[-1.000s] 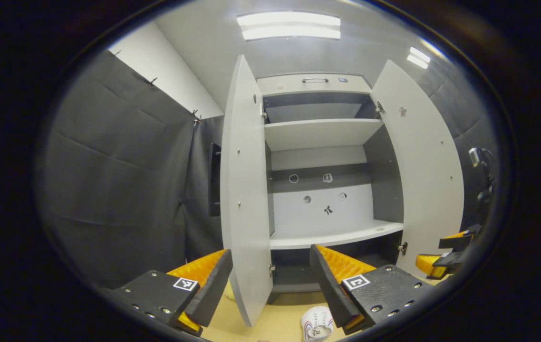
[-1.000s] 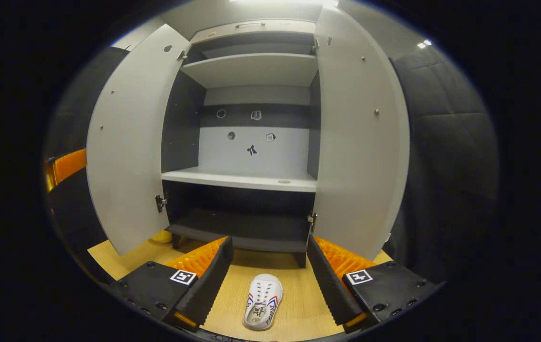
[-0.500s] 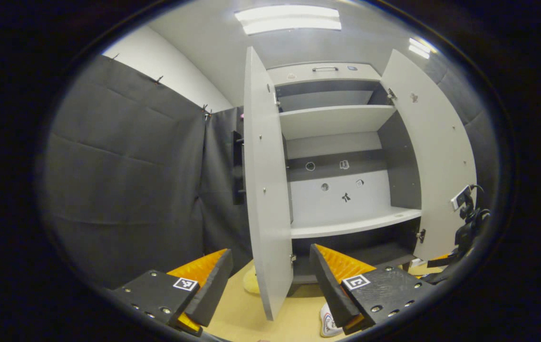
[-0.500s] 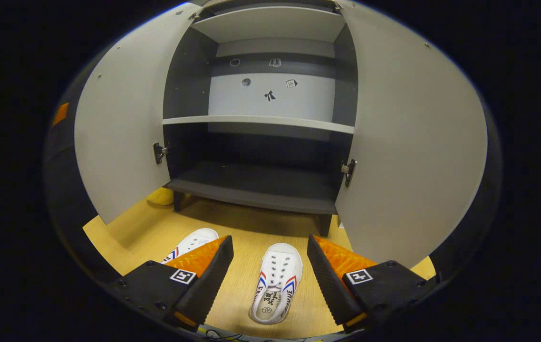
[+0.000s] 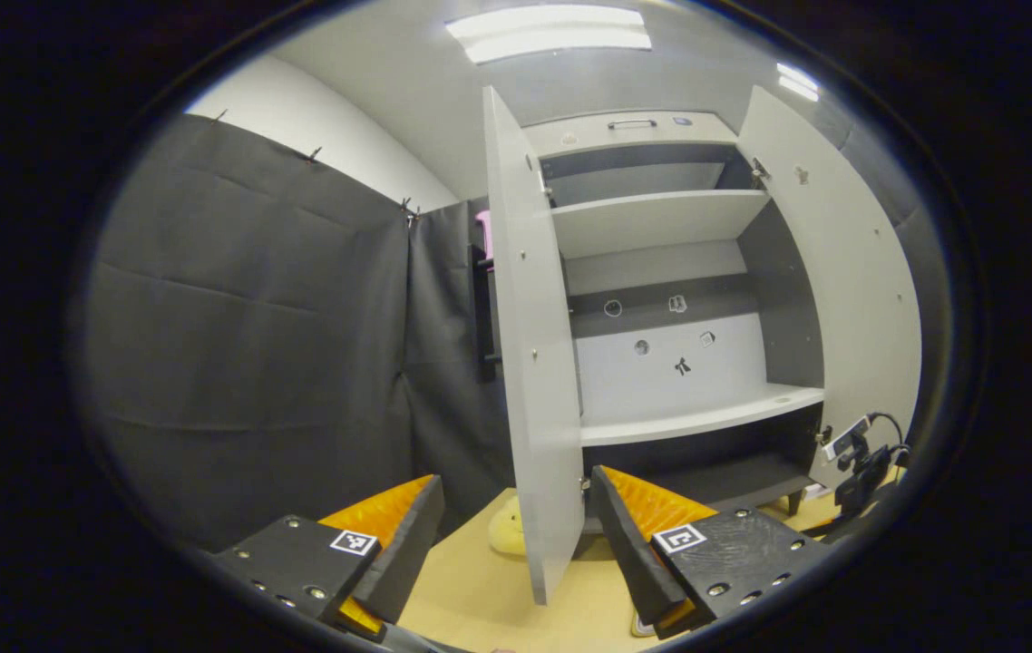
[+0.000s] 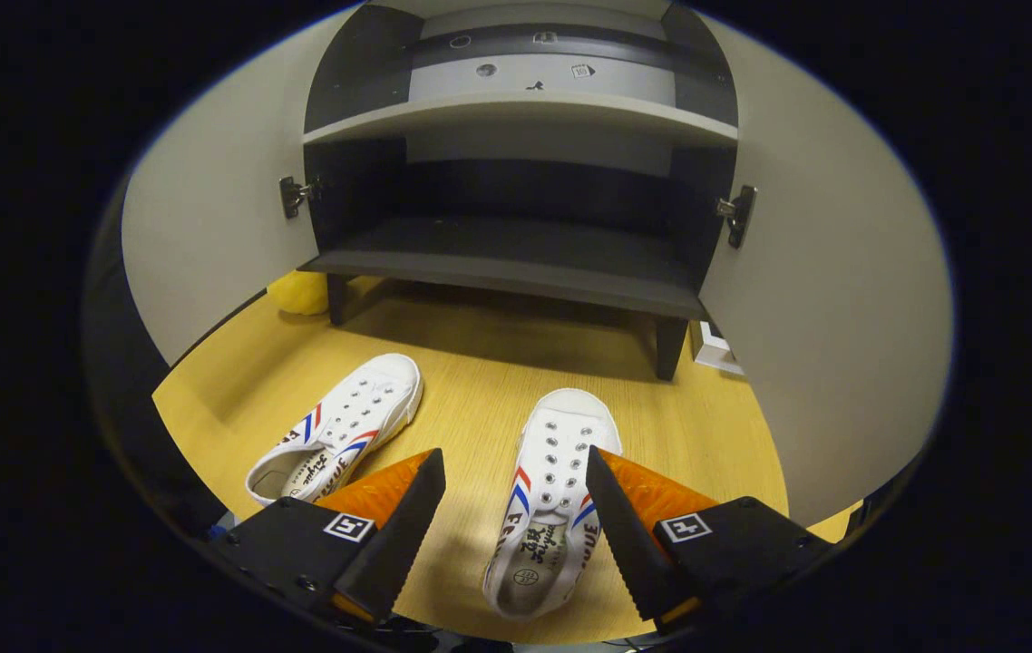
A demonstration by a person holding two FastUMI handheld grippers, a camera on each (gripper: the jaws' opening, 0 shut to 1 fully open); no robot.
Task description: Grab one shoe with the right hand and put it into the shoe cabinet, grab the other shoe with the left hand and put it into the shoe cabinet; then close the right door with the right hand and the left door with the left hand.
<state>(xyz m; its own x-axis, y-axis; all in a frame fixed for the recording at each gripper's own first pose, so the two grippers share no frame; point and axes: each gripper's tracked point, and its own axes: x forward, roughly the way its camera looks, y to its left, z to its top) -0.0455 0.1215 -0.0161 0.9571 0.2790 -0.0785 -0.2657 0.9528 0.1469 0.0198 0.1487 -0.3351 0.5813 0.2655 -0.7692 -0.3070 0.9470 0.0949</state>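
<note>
Task progress at this moment. Nothing is stowed yet: both shoes lie on the wooden floor in front of the shoe cabinet, whose bottom shelf is bare, and both doors stand wide open.

Right gripper view: the right gripper has its jaws spread wide and holds nothing. The near shoe lies between its two fingers, toe pointing to 12 o'clock toward the cabinet, with a gap visible on each side, so it is judged framed but not gripped. The second shoe lies at 10 o'clock from the first, well apart, toe angled toward 1 o'clock. The right door fills the 3 o'clock side.

Left gripper view: the left gripper is likewise wide open and empty, held level and facing the edge of the left door at 12 o'clock.

Remaining: both grasps, both placements, both door closings.

Differences between views: the left gripper view takes in the upper shelves and cabinet top; the right gripper view takes in both shoes whole. A small pale sliver at 5 o'clock in the left gripper view may be a shoe, but too little shows to be sure.
</note>
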